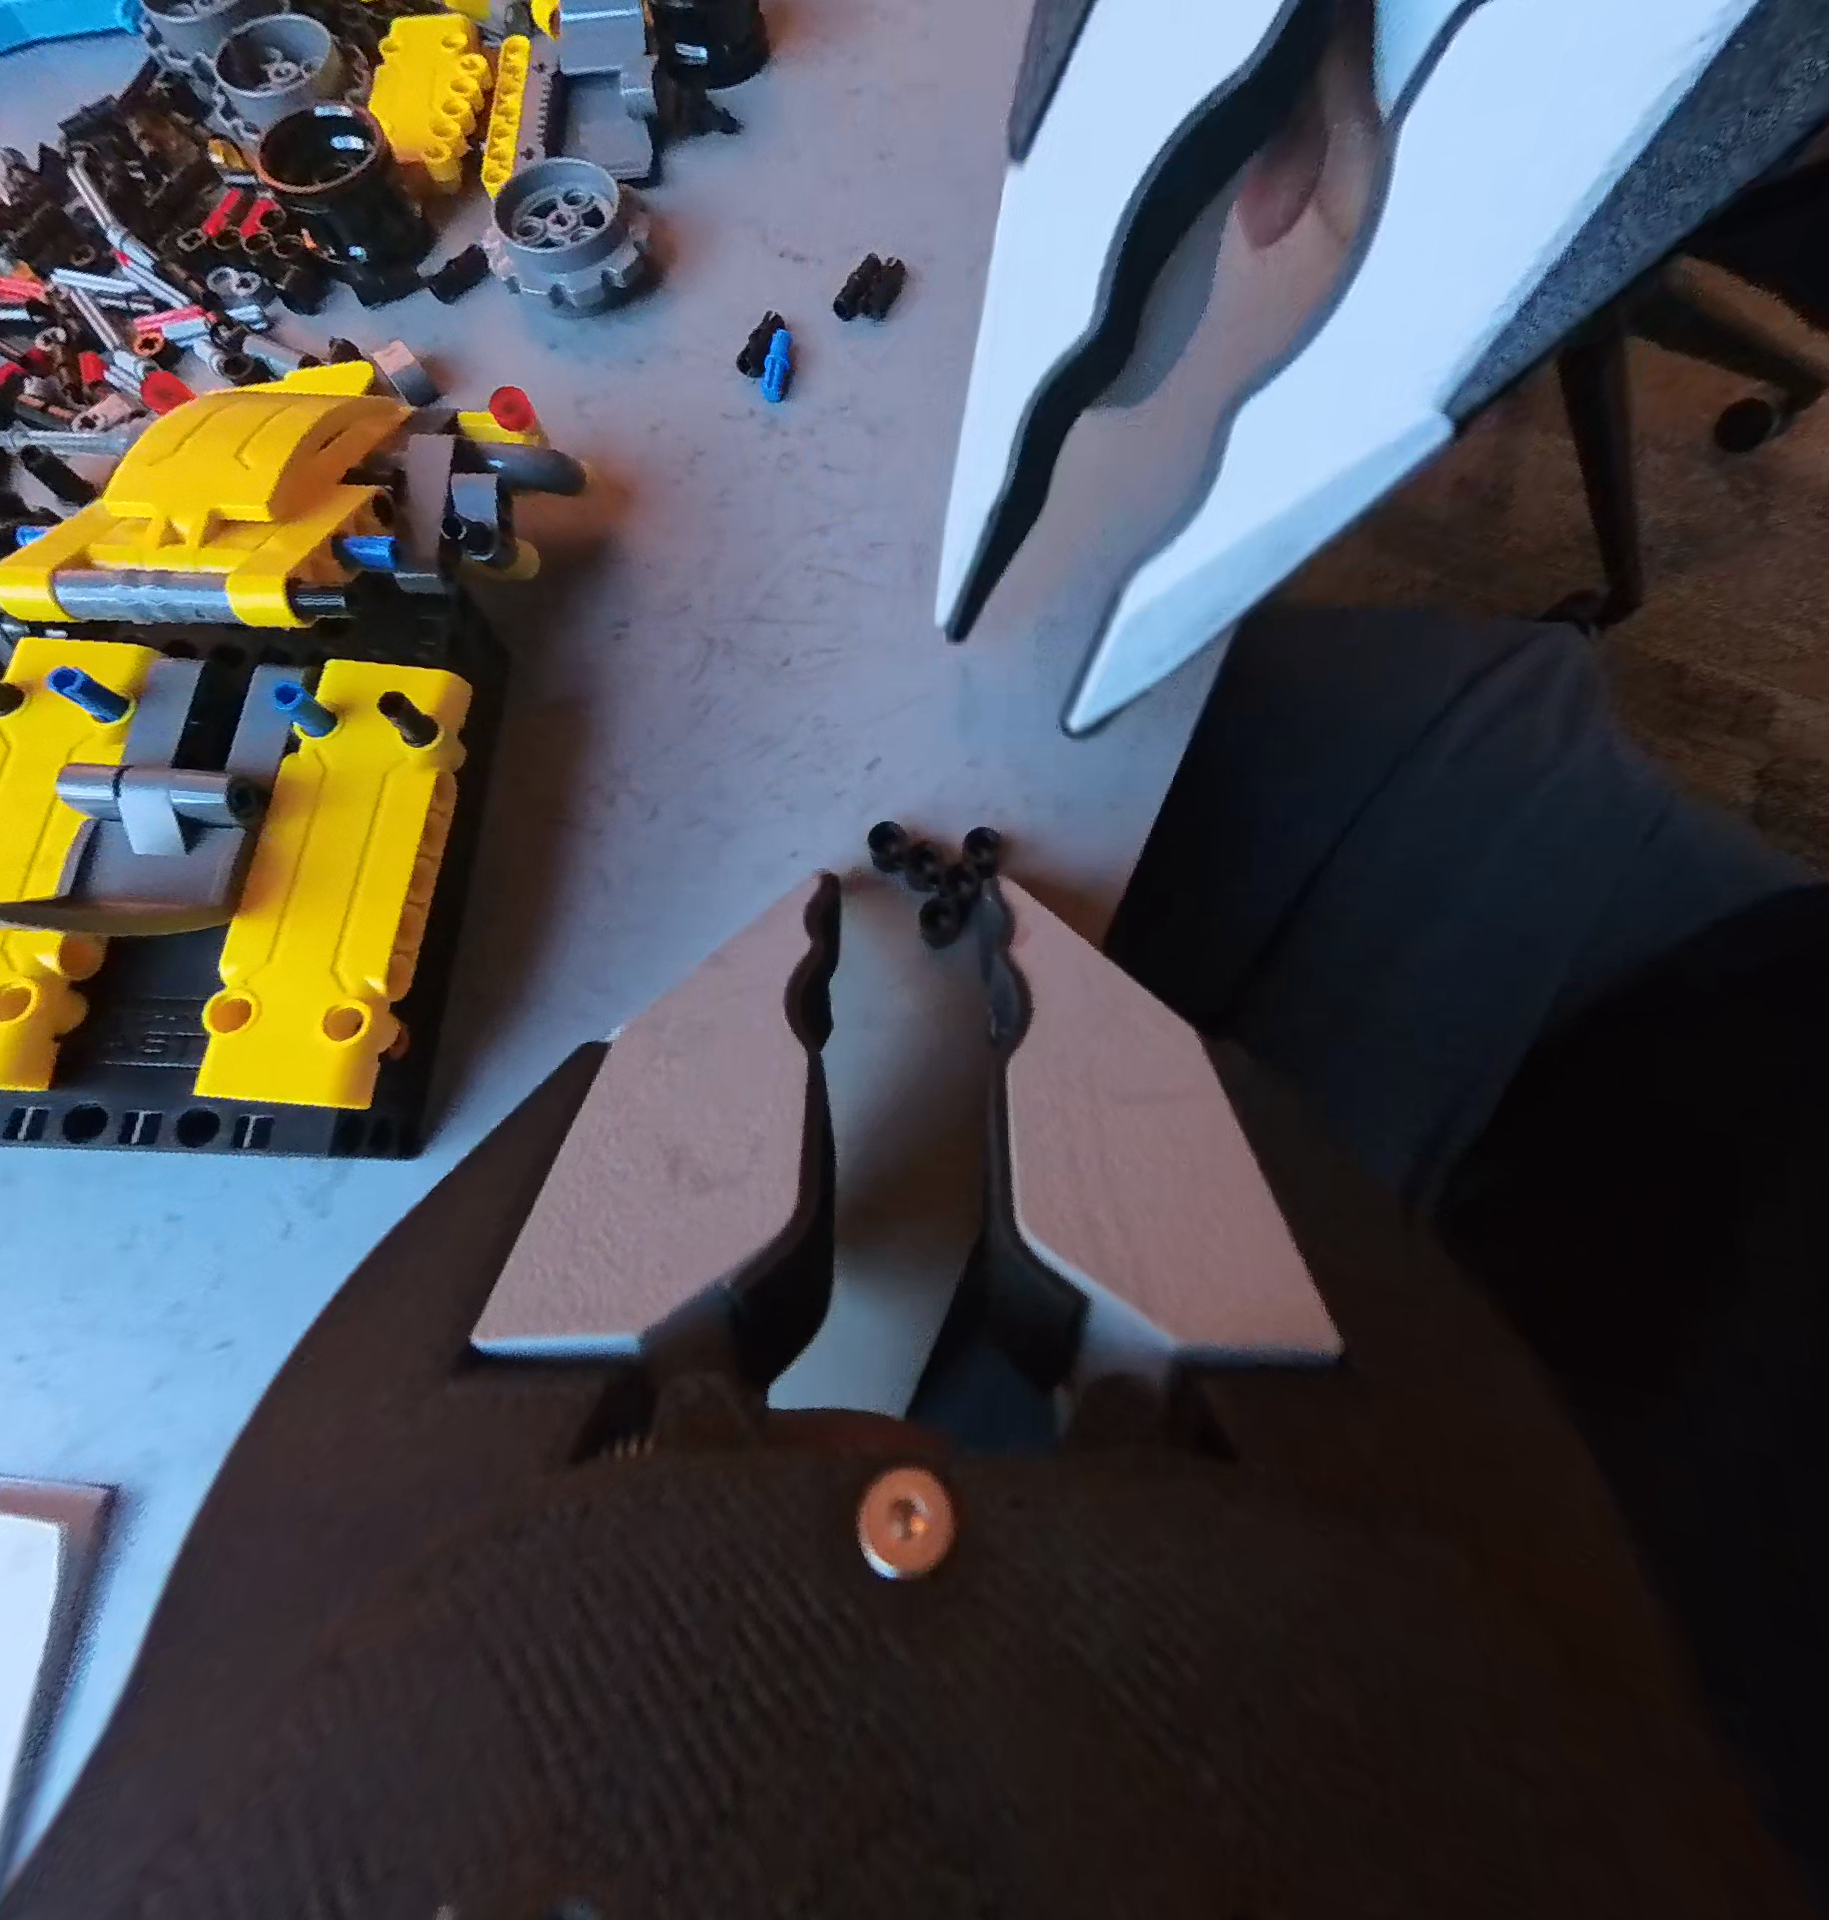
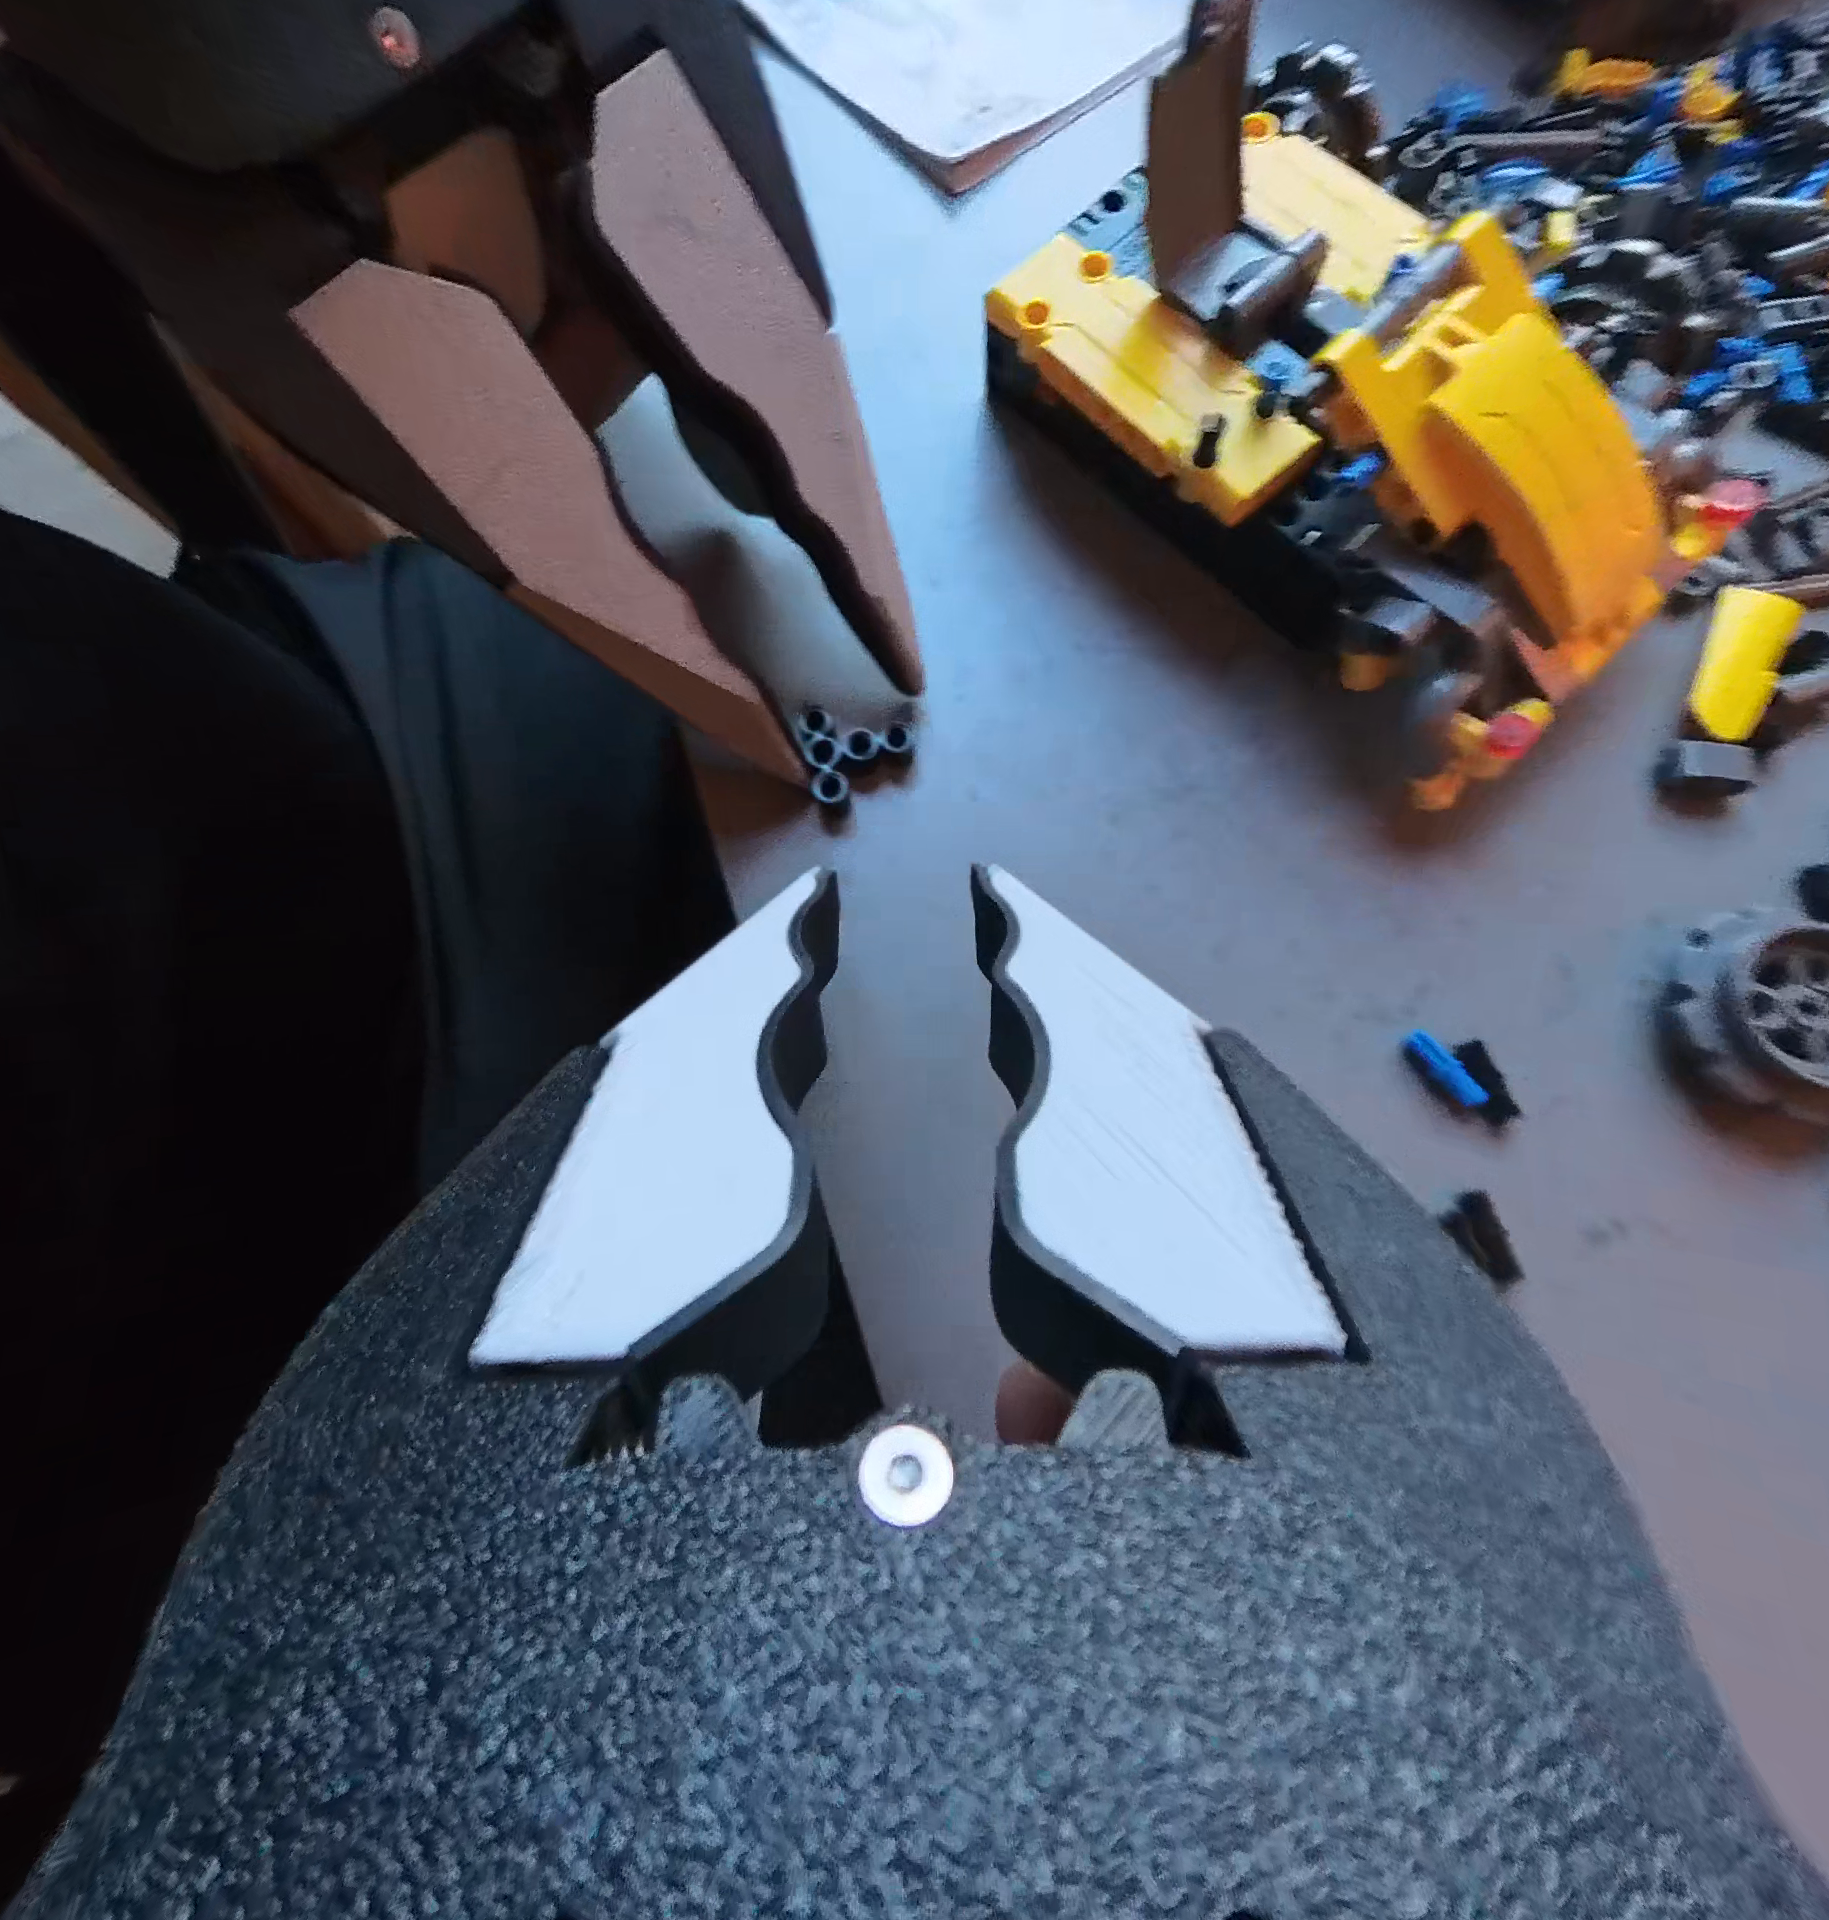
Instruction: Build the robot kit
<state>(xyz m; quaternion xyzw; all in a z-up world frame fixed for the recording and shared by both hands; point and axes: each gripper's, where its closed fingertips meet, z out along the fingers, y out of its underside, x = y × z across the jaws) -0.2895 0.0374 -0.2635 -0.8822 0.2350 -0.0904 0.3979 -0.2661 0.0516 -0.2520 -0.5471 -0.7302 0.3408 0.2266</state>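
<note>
My left gripper (image 1: 912, 888) has brownish fingers and hovers low over the grey table (image 1: 702, 665) near its edge. Its tips straddle a small black branched connector piece (image 1: 936, 878) that lies on the table. The right fingertip touches the piece and the left one stands a little off it. The jaws are apart. The same piece (image 2: 853, 750) and the left gripper (image 2: 858, 727) show in the right wrist view. My right gripper (image 2: 902, 878) has white fingers, is open and empty, and points at the piece from a short way off. It also shows in the left wrist view (image 1: 1019, 675).
A half-built yellow and black brick vehicle (image 1: 214, 831) (image 2: 1305, 416) stands left of the grippers. A pile of loose parts (image 1: 162, 208), a grey wheel hub (image 1: 567, 223), a blue pin (image 1: 775, 364) and black pins (image 1: 868, 286) lie beyond. A booklet (image 2: 951, 73) lies nearby. A person's dark-clothed leg (image 1: 1409, 935) is past the table edge. The grippers are tip to tip, or close to it.
</note>
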